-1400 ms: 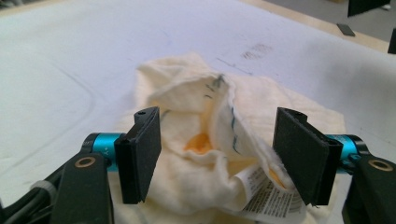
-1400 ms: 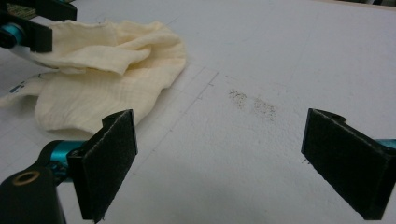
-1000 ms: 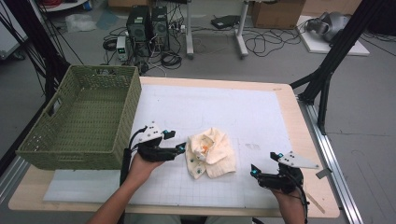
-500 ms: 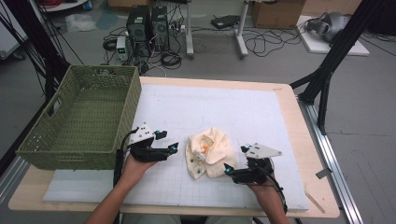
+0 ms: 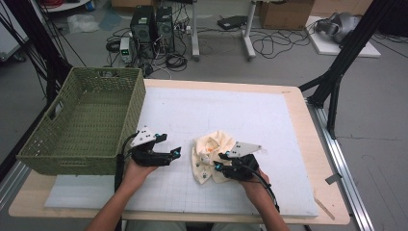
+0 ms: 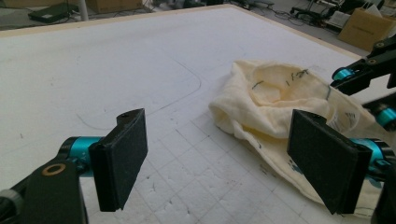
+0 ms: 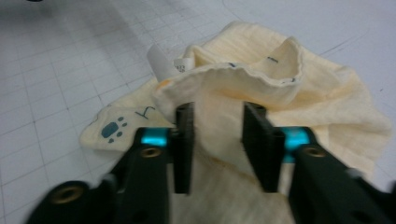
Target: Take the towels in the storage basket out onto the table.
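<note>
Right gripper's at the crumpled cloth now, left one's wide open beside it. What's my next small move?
Probably close the right gripper: a fold of the cream cloth already sits between its jaws, which look partly open. The left gripper is open, short of the cloth's other side.

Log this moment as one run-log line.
right hand-held gripper: closing around cream cloth fold | left hand-held gripper: open, beside cloth | green basket: empty
</note>
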Demonstrator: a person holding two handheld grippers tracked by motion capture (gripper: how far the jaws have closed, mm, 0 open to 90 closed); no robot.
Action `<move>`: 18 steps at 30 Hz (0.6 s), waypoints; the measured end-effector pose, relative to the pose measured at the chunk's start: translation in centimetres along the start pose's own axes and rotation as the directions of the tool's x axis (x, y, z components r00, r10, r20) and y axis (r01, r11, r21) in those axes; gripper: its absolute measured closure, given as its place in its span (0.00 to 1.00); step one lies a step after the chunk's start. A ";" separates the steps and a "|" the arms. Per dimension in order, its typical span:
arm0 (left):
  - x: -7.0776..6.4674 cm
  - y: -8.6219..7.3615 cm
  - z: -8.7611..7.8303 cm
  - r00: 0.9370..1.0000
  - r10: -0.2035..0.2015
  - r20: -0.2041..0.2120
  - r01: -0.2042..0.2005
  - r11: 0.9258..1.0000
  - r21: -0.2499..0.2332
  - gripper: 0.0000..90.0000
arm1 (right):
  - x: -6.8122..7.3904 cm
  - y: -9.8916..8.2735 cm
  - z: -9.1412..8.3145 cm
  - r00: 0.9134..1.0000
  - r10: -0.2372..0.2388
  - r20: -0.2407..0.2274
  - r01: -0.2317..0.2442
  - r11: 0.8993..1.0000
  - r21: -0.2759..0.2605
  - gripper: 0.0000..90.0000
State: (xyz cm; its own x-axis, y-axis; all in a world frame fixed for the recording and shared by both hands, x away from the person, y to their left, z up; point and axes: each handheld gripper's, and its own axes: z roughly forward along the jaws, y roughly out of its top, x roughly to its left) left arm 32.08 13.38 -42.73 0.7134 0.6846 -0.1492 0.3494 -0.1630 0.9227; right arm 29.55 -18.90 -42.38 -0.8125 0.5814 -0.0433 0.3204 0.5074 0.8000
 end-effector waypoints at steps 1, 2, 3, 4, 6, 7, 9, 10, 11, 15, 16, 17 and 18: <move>0.1 0.0 0.0 1.000 -0.003 0.000 0.003 1.000 0.000 0.23 | -0.1 0.1 0.0 1.000 -0.003 0.010 0.003 1.000 0.004 0.83; 0.1 -0.1 0.0 1.000 -0.008 -0.001 0.008 1.000 0.001 0.23 | -0.3 0.2 -0.1 1.000 -0.002 0.017 0.002 1.000 0.008 0.88; 0.2 -0.1 0.0 1.000 -0.012 0.001 0.012 1.000 0.003 0.23 | -0.4 0.3 -0.1 1.000 0.003 0.026 -0.004 1.000 0.010 0.91; 0.2 -0.1 0.0 1.000 -0.016 -0.001 0.016 1.000 0.002 0.23 | -0.5 0.4 -0.2 0.999 0.001 0.033 -0.001 1.000 0.012 0.93; 0.3 -0.2 0.0 1.000 -0.016 -0.002 0.016 1.000 0.004 0.24 | -0.9 0.6 -0.3 0.999 0.008 0.041 -0.009 1.000 0.009 0.97; 0.3 -0.2 0.0 1.000 -0.017 -0.002 0.017 1.000 0.004 0.24 | -1.1 0.8 -0.5 0.999 0.012 0.047 -0.012 1.000 0.002 0.98; 0.3 -0.2 0.1 1.000 -0.016 0.000 0.016 1.000 0.006 0.24 | -1.5 1.1 -0.8 0.998 0.025 0.054 -0.024 1.000 -0.016 0.98; 0.3 -0.2 0.1 1.000 -0.015 0.001 0.015 1.000 0.005 0.24 | -1.7 1.3 -0.9 0.998 0.031 0.056 -0.030 0.999 -0.026 0.98; 0.3 -0.2 0.1 1.000 -0.017 0.002 0.017 1.000 0.006 0.24 | -2.0 1.4 -1.0 0.998 0.038 0.055 -0.036 0.999 -0.034 0.95; 0.3 -0.2 0.1 1.000 -0.017 0.006 0.017 1.000 0.006 0.25 | -1.8 1.7 -1.3 0.998 0.062 -0.008 -0.063 0.997 -0.048 0.64; 0.3 -0.2 0.1 1.000 -0.018 0.006 0.018 1.000 0.007 0.25 | -1.6 1.7 -1.3 0.998 0.054 -0.012 -0.054 0.997 -0.050 0.59; 0.3 -0.2 0.1 1.000 -0.018 0.005 0.018 1.000 0.007 0.25 | -1.3 1.6 -1.4 0.999 0.051 -0.016 -0.052 0.997 -0.054 0.54; 0.3 -0.2 0.1 1.000 -0.015 0.004 0.015 1.000 0.006 0.25 | -1.0 1.4 -1.4 0.998 0.052 -0.026 -0.053 0.997 -0.058 0.49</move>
State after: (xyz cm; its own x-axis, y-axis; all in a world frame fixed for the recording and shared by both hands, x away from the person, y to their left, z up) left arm 32.27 13.56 -43.00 0.7101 0.6846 -0.1647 0.3640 -0.1567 0.9181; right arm 30.14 -19.67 -40.34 -0.8072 0.5901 0.0139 0.3346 0.4380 0.8344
